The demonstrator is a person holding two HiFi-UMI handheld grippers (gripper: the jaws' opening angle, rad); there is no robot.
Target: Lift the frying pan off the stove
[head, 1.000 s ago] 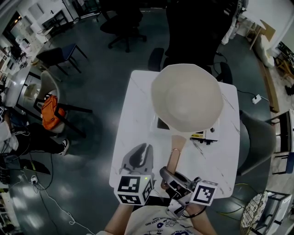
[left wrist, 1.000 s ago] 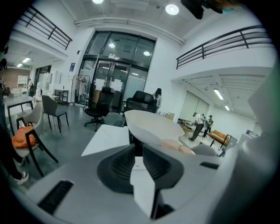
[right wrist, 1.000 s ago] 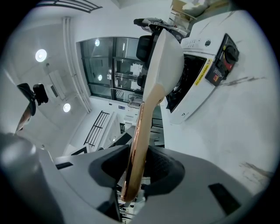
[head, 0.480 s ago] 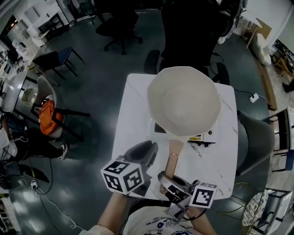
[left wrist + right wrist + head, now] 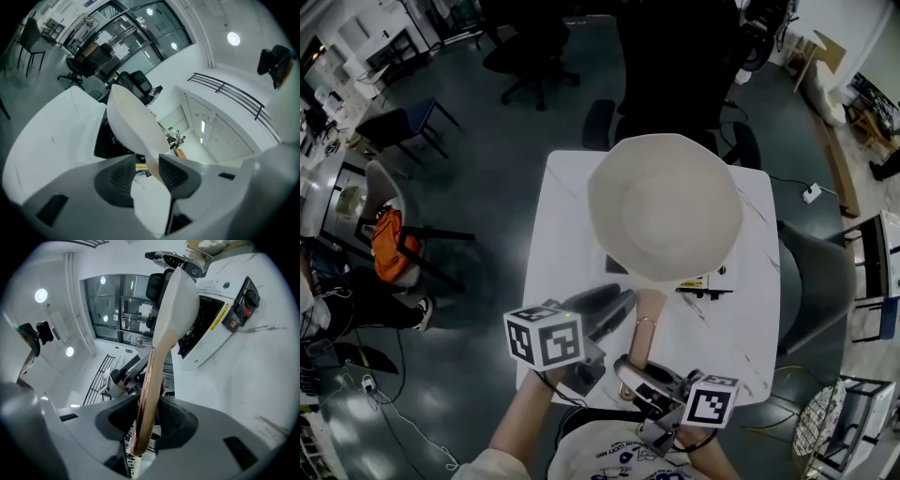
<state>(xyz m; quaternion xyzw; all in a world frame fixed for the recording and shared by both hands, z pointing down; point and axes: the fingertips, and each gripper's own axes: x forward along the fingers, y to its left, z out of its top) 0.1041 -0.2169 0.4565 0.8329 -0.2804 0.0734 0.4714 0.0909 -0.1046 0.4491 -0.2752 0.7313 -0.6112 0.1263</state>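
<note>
The frying pan (image 5: 664, 206) sits over the stove (image 5: 220, 310) at the far half of the white worktop (image 5: 572, 216). Its handle (image 5: 645, 319) runs back toward the person, with its long axis roughly 12 to 6 o'clock in the head view. The right tool (image 5: 630, 372) is at the 6 o'clock end, so the pan lies at 12 o'clock from it. Its jaws are closed onto the copper-coloured loop at the handle's tip.

The left tool (image 5: 614, 305) comes in from about 8 o'clock and points at the middle of the handle. Its jaws have just been opening and stand partly apart. In the left gripper view the neck of the handle shows in the gap, with neither pad pressing on it. Whether it is inside the jaws or just beyond the tips is unclear.

The right tool is the one already on the handle, so the lift would likely go straight up from there. The pan hides most of the stove from above, and no view settles whether its base rests on the burner.
</note>
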